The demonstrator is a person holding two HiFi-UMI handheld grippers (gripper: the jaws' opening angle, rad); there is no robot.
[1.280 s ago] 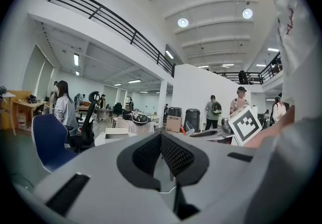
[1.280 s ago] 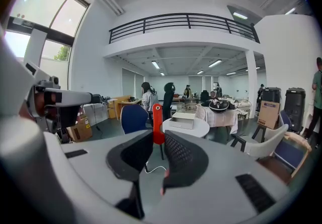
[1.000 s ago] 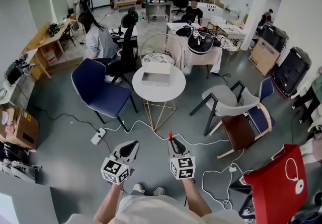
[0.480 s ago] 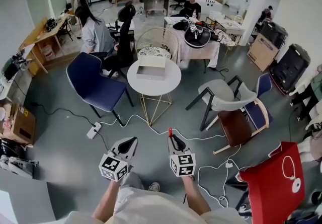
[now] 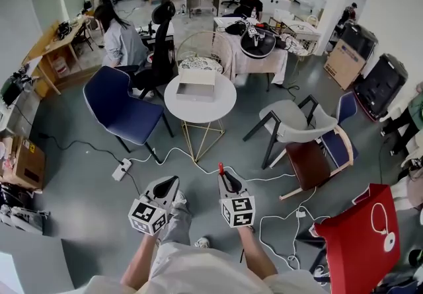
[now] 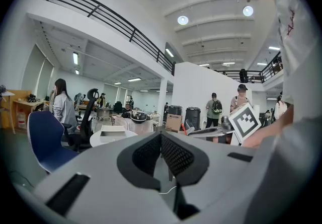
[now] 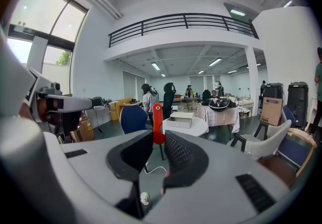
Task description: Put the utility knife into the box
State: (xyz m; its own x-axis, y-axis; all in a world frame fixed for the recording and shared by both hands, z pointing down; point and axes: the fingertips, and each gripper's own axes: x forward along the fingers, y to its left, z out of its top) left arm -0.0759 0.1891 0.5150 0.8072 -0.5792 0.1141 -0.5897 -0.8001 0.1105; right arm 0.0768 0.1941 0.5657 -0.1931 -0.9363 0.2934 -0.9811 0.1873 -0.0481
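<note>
Head view: we hold both grippers low over the grey floor, well short of the round white table point(image 5: 225, 106). The box point(image 5: 196, 86) lies open on the table's far half, near its rear edge, with nothing that we can see inside it. The knife point(image 5: 221, 168) is not in the box. It is in the right gripper point(image 5: 226, 180), its red end sticking out past the jaw tips toward the table.

In the right gripper view the jaws are clamped on the knife point(image 7: 158, 122), which stands upright between the pads. The box point(image 7: 181, 120) and table point(image 7: 193, 128) lie ahead and a little right of the knife.

The left gripper point(image 5: 170, 185) is just beside the right one, and they do not touch. In the left gripper view its jaws point(image 6: 161, 153) are together with nothing between the pads. The box point(image 6: 113, 131) shows beyond them, to the left.

A blue chair point(image 5: 119, 104) stands at the table's left edge and a grey chair point(image 5: 297, 129) is off to its right. A white cable point(image 5: 173, 154) runs across the floor between the table's base and our grippers.
</note>
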